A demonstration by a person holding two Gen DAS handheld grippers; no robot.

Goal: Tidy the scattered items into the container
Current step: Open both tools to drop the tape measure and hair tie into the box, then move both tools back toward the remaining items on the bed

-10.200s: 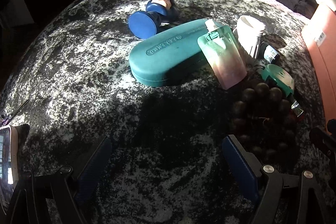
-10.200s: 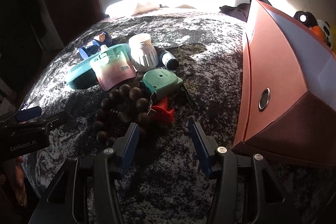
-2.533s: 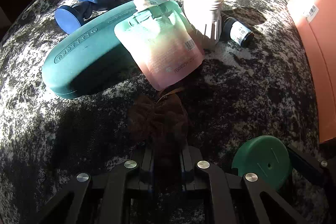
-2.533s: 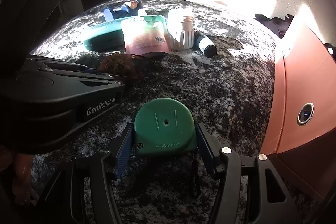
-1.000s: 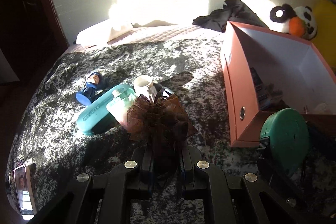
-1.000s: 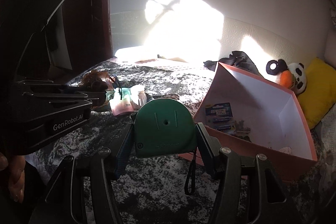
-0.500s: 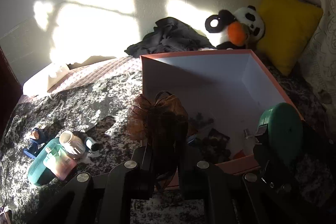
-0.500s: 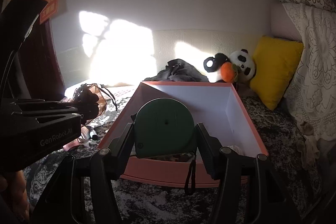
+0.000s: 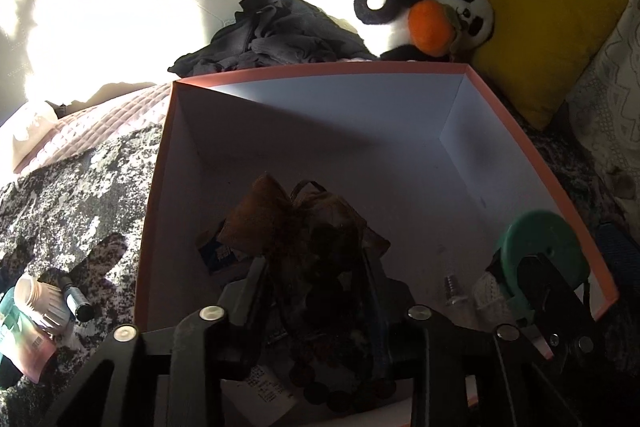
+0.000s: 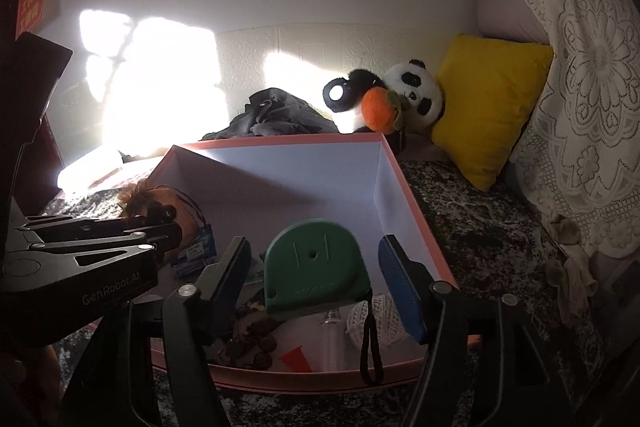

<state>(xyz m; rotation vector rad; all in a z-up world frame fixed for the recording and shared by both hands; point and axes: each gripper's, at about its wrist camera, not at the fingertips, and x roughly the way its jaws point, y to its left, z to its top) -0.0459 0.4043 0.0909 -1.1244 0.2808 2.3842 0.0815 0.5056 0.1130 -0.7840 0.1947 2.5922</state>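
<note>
The pink box (image 9: 516, 131) with a white inside stands on the bed, also in the right wrist view (image 10: 416, 203). My left gripper (image 9: 316, 291) is over the box with its jaws slightly parted around a brown mesh pouch of beads (image 9: 296, 223); the pouch also shows in the right wrist view (image 10: 156, 205). My right gripper (image 10: 316, 267) is open over the box, and the green tape measure (image 10: 314, 267) is between its spread fingers, tilted and apart from both pads. The tape measure also shows in the left wrist view (image 9: 544, 247).
Inside the box lie a battery pack (image 10: 200, 247), dark beads (image 10: 256, 347), a red cone (image 10: 296, 359), a small bottle (image 10: 330, 339) and a ball of string (image 10: 376, 315). A white jar (image 9: 34, 301), a dark vial (image 9: 76, 301) and a pouch (image 9: 24, 347) remain on the blanket. A panda toy (image 10: 400, 99) and yellow pillow (image 10: 492, 95) lie behind.
Both grippers moved forward and down over the box. My right gripper opened and the tape measure has come free and tilted. My left gripper's jaws have parted a little around the pouch.
</note>
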